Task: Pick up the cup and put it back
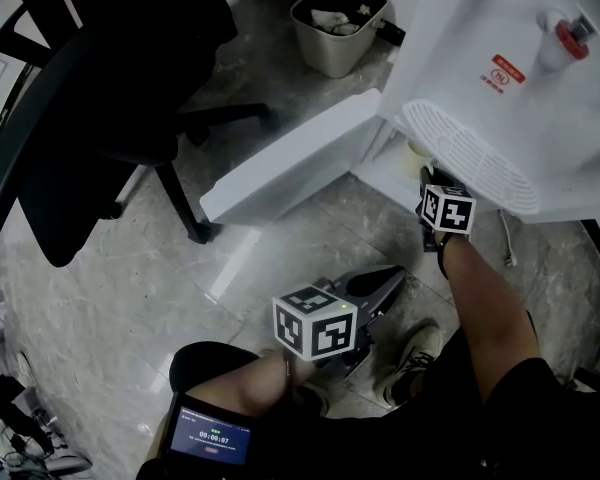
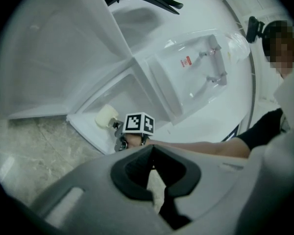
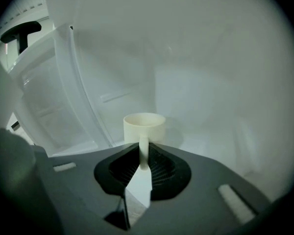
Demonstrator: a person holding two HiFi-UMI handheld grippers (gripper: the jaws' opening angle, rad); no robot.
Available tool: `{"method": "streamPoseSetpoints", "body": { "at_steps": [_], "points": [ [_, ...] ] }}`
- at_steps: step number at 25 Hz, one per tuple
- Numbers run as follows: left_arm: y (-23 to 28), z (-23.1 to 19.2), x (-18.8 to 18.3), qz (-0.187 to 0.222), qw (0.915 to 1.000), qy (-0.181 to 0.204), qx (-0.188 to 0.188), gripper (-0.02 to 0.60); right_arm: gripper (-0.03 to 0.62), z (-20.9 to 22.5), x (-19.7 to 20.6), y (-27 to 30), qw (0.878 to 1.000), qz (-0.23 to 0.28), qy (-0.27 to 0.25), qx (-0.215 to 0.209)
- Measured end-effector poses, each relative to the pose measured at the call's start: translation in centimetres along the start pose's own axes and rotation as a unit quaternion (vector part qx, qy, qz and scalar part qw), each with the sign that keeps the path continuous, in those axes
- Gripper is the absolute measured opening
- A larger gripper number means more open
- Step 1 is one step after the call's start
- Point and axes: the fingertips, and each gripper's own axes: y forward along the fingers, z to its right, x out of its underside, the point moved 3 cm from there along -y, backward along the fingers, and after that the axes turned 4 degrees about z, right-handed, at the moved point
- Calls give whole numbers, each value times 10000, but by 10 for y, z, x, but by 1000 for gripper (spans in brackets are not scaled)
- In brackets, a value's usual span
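A cream cup (image 3: 144, 126) stands upright inside the white cabinet at the bottom of the water dispenser (image 1: 520, 78). My right gripper (image 3: 144, 155) reaches into that cabinet and is shut on the cup's thin handle, which runs down between the ribbed pads. In the head view the cup (image 1: 416, 156) shows just beyond the right gripper (image 1: 427, 178), under the drip tray. From the left gripper view the cup (image 2: 106, 116) sits at the cabinet's front edge. My left gripper (image 1: 395, 276) hangs low over the floor by my knee, tips together, nothing in it.
The cabinet door (image 1: 290, 163) stands swung open to the left. A black office chair (image 1: 90, 88) fills the left side and a waste bin (image 1: 338, 23) stands at the back. My shoe (image 1: 415, 353) rests on the marble floor.
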Motion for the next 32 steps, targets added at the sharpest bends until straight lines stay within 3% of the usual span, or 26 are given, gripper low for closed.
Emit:
{"method": "streamPoseSetpoints", "body": {
  "at_steps": [5,8,10,13,17,24,28,32],
  "points": [
    [-16,30,14,205,9960,-822,-286,5,52,-32,1,-50,9987,-201,-185,-437],
    [-34,62,32,140,9943,-960,-432,5,52,-63,-1,-99,9956,-358,-212,-840],
    [-54,82,43,149,9891,-1303,-670,5,52,-86,-9,-143,9919,-430,-327,-1153],
    [-83,138,41,314,9784,-1869,-826,5,54,-110,-37,-219,9861,-446,-387,-1552],
    [-122,232,13,450,9724,-2110,-884,5,54,-139,-99,-323,9814,-241,-229,-1891],
    [-193,379,-56,576,9763,-1822,-1020,5,54,-169,-249,-502,9718,529,-262,-2285],
    [-223,420,-108,996,9788,-1228,-1303,5,54,-180,-334,-558,9531,1254,-571,-2694],
    [-238,483,-144,1522,9755,-577,-1483,5,54,-169,-385,-619,9387,1628,-630,-2971]
  ]
}}
